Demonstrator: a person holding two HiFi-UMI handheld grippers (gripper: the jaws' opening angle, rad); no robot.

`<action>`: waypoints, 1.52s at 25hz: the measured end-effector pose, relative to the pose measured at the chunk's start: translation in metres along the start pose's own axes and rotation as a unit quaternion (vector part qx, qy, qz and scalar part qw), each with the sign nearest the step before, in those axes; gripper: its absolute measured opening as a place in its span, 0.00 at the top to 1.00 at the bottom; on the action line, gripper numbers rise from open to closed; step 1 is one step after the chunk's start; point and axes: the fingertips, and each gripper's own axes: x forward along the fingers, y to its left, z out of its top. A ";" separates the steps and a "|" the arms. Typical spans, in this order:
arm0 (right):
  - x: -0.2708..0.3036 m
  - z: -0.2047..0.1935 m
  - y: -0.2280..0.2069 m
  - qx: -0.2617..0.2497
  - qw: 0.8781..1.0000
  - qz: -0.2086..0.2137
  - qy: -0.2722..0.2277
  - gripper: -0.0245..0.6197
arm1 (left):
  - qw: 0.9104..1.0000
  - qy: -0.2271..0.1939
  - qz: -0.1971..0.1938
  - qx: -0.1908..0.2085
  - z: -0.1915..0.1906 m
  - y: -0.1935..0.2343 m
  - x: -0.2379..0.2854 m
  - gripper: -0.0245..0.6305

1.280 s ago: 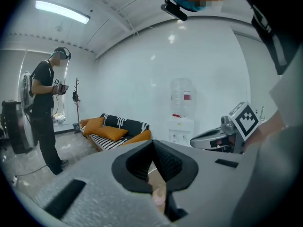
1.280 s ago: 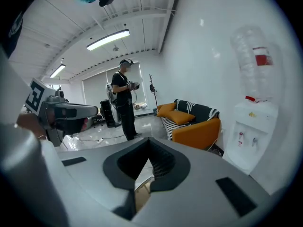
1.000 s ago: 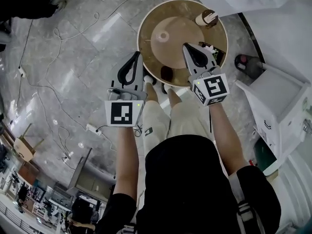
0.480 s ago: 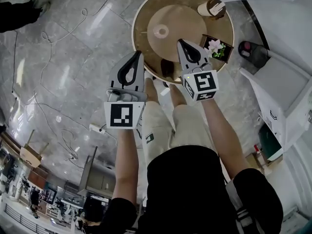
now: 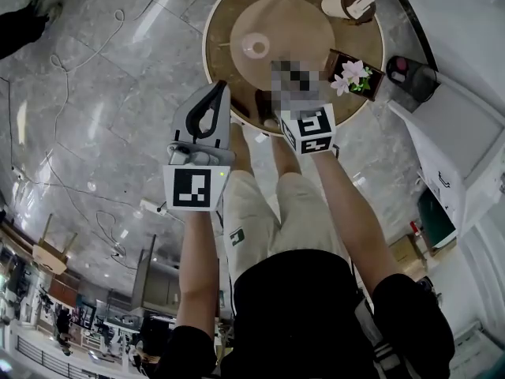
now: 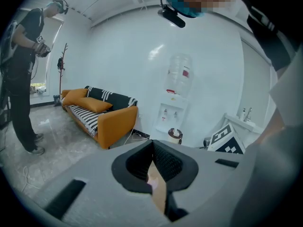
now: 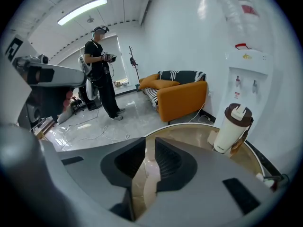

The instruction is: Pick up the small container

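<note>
The small container (image 5: 255, 46), a white round cup, stands near the middle of the round tan table (image 5: 225, 22). My right gripper (image 5: 293, 76) reaches over the table's near edge, short of the container and to its right; a mosaic patch covers its jaws in the head view. In the right gripper view its jaws (image 7: 150, 151) are opening to a narrow gap with nothing pressed between them, and a pale shape on the table shows through. My left gripper (image 5: 208, 107) hangs over the floor left of the table, shut and empty.
A white tumbler with a brown lid (image 5: 348, 4) stands at the table's far right, also in the right gripper view (image 7: 231, 128). A dark box with pink flowers (image 5: 352, 74) sits at the right rim. White cabinets (image 5: 458, 144) stand to the right. Cables (image 5: 71, 101) cross the floor. A person (image 7: 101, 74) stands near an orange sofa (image 7: 182, 100).
My right gripper has moved forward and left over the table's near edge, closer to the small container. The left gripper has barely shifted.
</note>
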 end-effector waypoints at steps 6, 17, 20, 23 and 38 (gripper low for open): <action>0.028 -0.027 -0.002 0.001 1.000 -0.007 0.014 0.82 | 1.000 0.008 -0.001 -0.007 -0.014 0.014 0.004 0.94; 0.072 -0.063 -0.007 -0.005 0.998 -0.035 0.052 0.67 | 0.999 0.038 -0.023 0.009 -0.039 0.024 0.016 0.94; 0.083 -0.070 -0.011 -0.010 0.997 -0.042 0.061 0.65 | 0.999 0.039 -0.026 0.015 -0.041 0.028 0.020 0.94; 0.092 -0.074 -0.012 -0.017 0.997 -0.042 0.069 0.65 | 0.998 0.042 -0.032 0.021 -0.043 0.028 0.023 0.94; 0.109 -0.078 -0.011 -0.051 0.993 -0.061 0.090 0.73 | 0.997 0.052 -0.052 0.007 -0.050 0.018 0.028 0.94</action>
